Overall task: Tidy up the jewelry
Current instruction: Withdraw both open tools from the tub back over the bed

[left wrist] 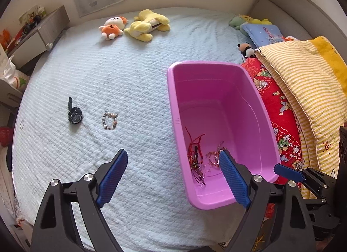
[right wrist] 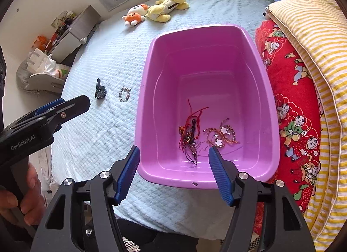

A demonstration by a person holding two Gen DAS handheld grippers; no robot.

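A pink plastic bin (left wrist: 173, 91) (right wrist: 147, 83) stands on the light blue bed cover. Inside lie a tangle of red cord bracelets (left wrist: 195, 154) (right wrist: 190, 130) and a flower-charm bracelet (right wrist: 221, 135) (left wrist: 213, 157). On the cover left of the bin lie a beaded bracelet (left wrist: 110, 120) (right wrist: 124, 94) and a black watch (left wrist: 74, 114) (right wrist: 100, 91). My left gripper (left wrist: 173, 165) is open and empty above the bin's near left corner. My right gripper (right wrist: 174, 158) is open and empty over the bin's near rim.
Folded quilts, red (left wrist: 279, 109) and yellow striped (left wrist: 303, 78), lie against the bin's right side. Plush toys (left wrist: 134, 25) sit at the far side of the bed. A bedside cabinet (left wrist: 36, 37) with clutter stands at the left. A small ring (left wrist: 21, 124) lies near the bed's left edge.
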